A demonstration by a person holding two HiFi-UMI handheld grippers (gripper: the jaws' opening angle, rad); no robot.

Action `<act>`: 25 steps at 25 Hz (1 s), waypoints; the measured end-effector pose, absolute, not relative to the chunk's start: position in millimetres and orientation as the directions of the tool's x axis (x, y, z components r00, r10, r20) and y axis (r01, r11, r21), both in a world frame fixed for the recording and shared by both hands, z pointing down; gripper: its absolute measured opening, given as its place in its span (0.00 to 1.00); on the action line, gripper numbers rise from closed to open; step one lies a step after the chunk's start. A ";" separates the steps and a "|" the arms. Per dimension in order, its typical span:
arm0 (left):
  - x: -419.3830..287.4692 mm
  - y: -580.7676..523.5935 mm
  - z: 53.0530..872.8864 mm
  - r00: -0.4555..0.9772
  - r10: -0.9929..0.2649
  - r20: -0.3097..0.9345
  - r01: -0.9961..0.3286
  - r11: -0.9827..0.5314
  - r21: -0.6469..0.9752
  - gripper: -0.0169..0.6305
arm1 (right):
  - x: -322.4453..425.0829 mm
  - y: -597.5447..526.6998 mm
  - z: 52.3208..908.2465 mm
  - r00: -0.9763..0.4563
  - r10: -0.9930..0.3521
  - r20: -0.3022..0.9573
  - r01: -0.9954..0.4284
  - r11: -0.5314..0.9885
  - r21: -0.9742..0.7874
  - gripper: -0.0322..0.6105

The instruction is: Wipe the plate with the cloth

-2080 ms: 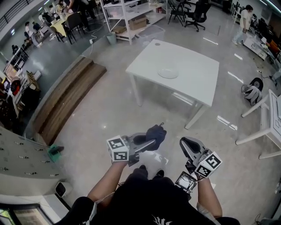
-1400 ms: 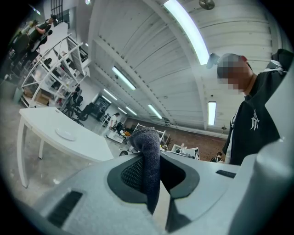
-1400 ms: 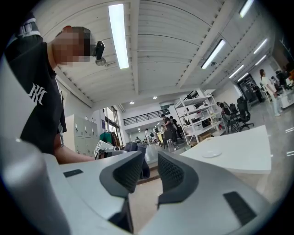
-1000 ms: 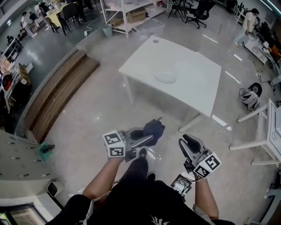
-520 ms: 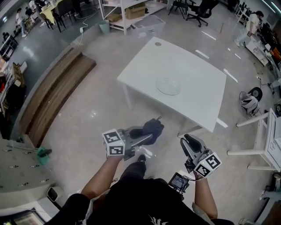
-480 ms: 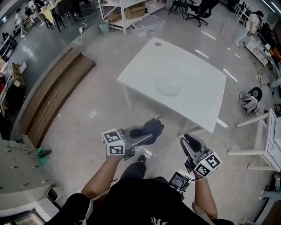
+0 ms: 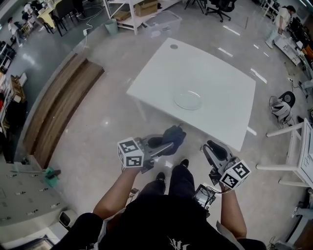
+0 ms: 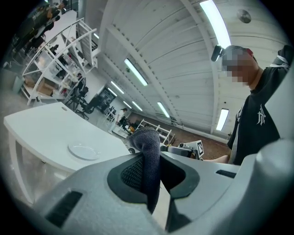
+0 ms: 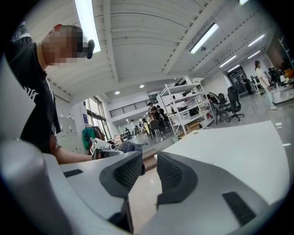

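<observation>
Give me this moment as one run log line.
left gripper: shut on cloth | right gripper: open, empty | plate: on table, untouched | wiping: not yet begun

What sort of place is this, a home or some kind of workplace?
Most likely a workplace: a large open workshop or laboratory hall. Open metal shelves hold boxes, office chairs stand at the far side, and a plain white table stands alone on a wide, shiny floor.

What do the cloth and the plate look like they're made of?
Cloth: dark, matte woven or knitted fabric; fine fibre texture shows and it drapes limply. Plate: probably clear glass or plastic, glossy; the white table shows through it.
</observation>
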State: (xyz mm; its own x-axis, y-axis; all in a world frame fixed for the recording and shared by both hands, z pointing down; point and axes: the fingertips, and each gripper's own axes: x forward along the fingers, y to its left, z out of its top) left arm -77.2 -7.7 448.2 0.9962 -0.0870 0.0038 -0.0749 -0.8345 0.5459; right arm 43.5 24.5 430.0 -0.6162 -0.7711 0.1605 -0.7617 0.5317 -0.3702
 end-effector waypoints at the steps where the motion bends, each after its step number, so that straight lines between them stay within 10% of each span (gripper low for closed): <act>1: -71.8 -13.4 451.2 0.996 -0.089 0.010 -0.080 -0.831 0.550 0.11 | 47.9 17.6 433.1 -0.621 -0.767 0.162 -0.758 0.534 -0.375 0.17; 25: 60.1 -184.6 526.5 0.961 -0.217 0.173 -0.277 -0.725 0.631 0.10 | 179.4 -196.6 585.2 -0.688 -0.598 0.411 -0.664 0.289 -0.689 0.22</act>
